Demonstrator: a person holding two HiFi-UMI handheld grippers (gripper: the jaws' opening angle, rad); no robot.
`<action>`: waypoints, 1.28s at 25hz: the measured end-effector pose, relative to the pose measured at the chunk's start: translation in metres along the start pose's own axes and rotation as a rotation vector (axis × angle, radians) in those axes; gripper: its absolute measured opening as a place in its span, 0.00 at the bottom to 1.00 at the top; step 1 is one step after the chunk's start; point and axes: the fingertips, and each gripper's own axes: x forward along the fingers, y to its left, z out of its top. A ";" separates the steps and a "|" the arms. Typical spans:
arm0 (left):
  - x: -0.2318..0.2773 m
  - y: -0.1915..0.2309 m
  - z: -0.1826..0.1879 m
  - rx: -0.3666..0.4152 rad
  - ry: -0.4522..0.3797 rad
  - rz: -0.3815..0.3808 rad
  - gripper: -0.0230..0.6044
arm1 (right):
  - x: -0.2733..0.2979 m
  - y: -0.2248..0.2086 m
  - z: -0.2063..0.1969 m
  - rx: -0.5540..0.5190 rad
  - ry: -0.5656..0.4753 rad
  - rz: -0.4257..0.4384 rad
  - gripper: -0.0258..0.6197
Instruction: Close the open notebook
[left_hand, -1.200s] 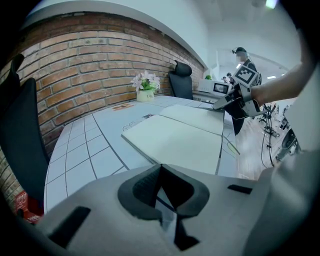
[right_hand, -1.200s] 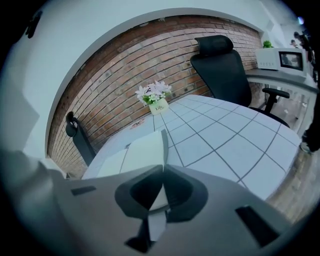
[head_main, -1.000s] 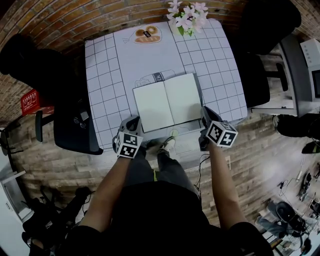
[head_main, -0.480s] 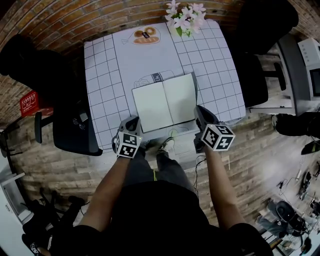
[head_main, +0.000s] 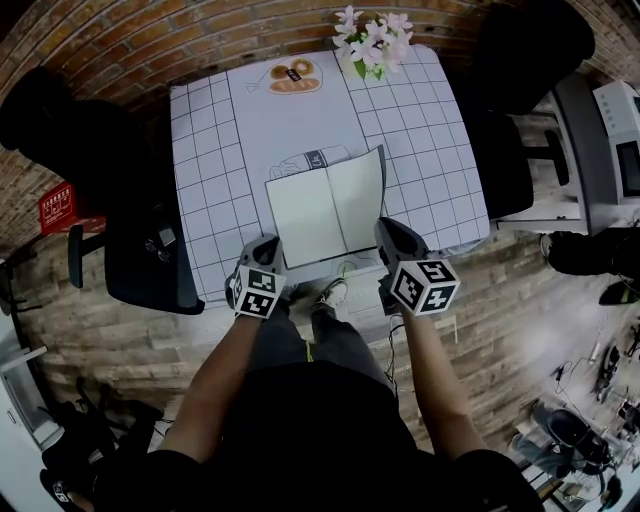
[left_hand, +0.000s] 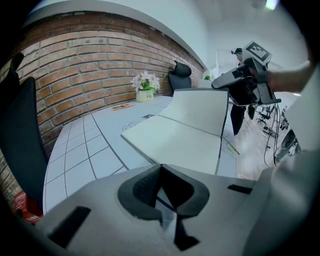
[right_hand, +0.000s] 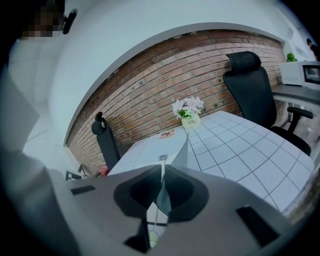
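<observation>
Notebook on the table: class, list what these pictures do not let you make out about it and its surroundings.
How many leaves of the notebook the right gripper holds: edge-on in the right gripper view, under the gripper's body in the head view.
The printed drawing beyond the notebook: head view, partly covered by it.
The flower pot label: right gripper view, too small.

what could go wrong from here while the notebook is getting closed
1. The right gripper pinches only the thin edge of the notebook's raised right half. The edge may slip out, and that half would drop back open.
2. The left gripper is shut and off the book, so nothing pins the flat left page. The notebook might slide on the table instead of folding.
</observation>
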 end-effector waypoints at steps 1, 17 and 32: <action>0.000 0.000 0.000 0.000 0.000 -0.001 0.08 | 0.001 0.003 0.000 -0.002 0.000 0.004 0.09; 0.000 0.000 0.000 -0.017 0.005 -0.025 0.08 | 0.000 0.037 0.002 -0.029 -0.009 0.039 0.09; 0.000 0.000 0.000 -0.026 -0.008 -0.046 0.08 | 0.003 0.084 -0.005 -0.072 0.004 0.127 0.09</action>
